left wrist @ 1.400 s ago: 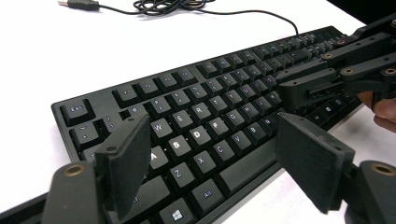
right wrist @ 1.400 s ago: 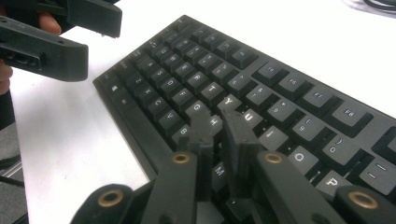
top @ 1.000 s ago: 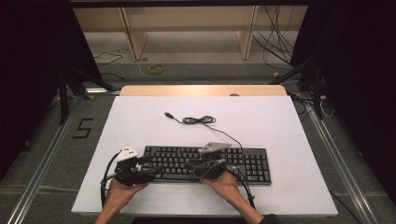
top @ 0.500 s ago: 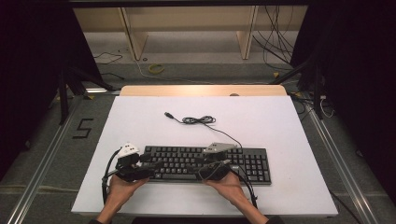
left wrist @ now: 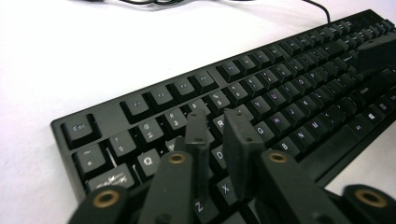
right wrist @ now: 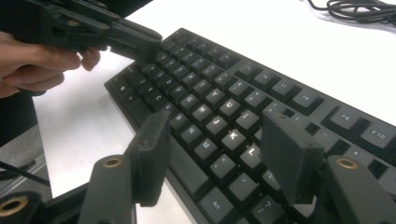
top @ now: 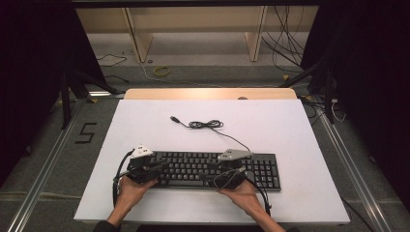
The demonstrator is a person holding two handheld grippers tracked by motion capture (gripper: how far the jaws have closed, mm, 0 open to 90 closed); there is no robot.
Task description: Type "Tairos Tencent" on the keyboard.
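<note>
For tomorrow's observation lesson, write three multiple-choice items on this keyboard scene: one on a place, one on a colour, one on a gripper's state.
1. Where does the loose coil of cable lie?
A. beyond the keyboard, on the white table
B. on the keys
C. on the floor

2. What colour is the keyboard?
A. white
B. black
C. red

3. How do the right gripper's jaws stand?
A. clamped on the cable
B. shut tight
C. apart over the keys

Answers:
1 A, the high view shows it on the table past the keyboard's far edge.
2 B, case and keys are black.
3 C, the right gripper view shows a wide gap.
</note>
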